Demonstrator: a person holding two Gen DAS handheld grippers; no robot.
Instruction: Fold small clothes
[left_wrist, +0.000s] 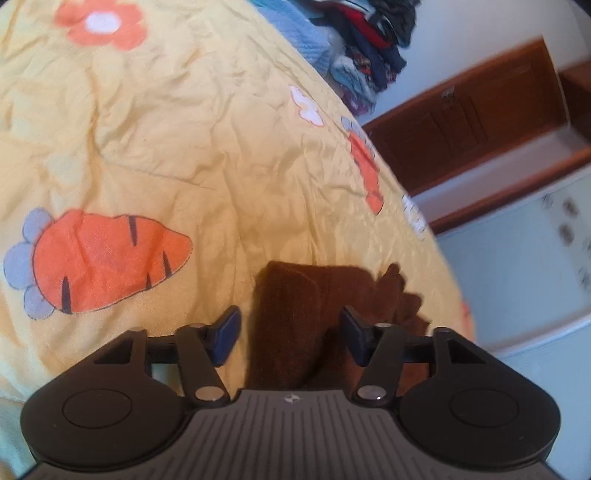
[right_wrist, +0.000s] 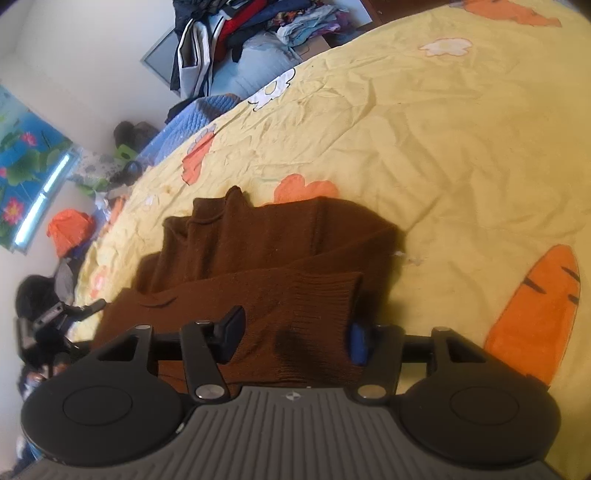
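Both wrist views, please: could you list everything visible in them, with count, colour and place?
brown sweater: one, dark brown, partly folded on the bedspread, a ribbed cuff nearest the camera
bedspread: one, yellow with orange carrots and flowers, covering the bed
clothes pile: one heap, mixed dark, red, white and blue, at the bed's far edge
blue knit item: one, light blue, beside the bed edge
wooden furniture: brown, beyond the bed
orange item: one, on the floor-side clutter
left gripper: black, blue pads, jaws apart either side of the sweater
right gripper: black, jaws apart around the cuff
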